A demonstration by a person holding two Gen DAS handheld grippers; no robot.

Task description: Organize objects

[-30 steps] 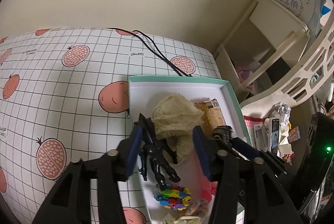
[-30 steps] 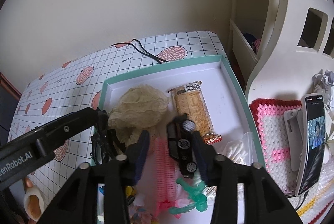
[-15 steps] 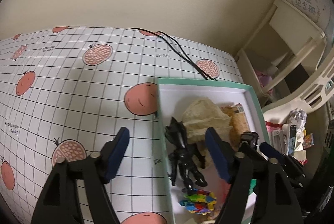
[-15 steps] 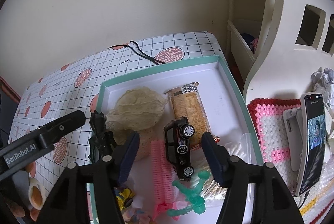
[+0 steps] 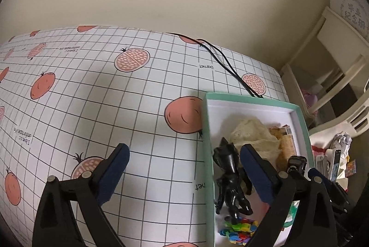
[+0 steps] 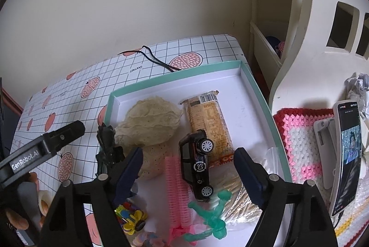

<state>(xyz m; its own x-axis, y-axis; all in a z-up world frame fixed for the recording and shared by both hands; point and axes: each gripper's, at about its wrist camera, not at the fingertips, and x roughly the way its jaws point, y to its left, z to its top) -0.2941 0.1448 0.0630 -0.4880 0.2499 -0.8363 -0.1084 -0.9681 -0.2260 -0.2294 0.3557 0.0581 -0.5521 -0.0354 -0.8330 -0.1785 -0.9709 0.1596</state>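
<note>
At the far left of the right wrist view, a roll of tape [image 6: 43, 199] is half hidden behind the left gripper [image 5: 184, 160], whose arm is marked "GenRobot.AI". Its blue pads are spread wide with nothing held between them, above the grid tablecloth [image 5: 92, 95] where "Garnet" is printed. The teal-rimmed box [image 6: 260, 97] is cut off at the bottom edge. Inside it, the black figure [image 5: 230, 180] is seen lying by the left wall, then a cream lace cloth [image 6: 150, 122], a pink comb-like item [image 6: 177, 189], the black toy car [image 6: 196, 166] stamped "CS", and a barcoded snack bar [image 6: 207, 122]. The right gripper [image 6: 188, 165] is parted, empty, above the car. A phone [image 6: 348, 154] is propped at right.
</note>
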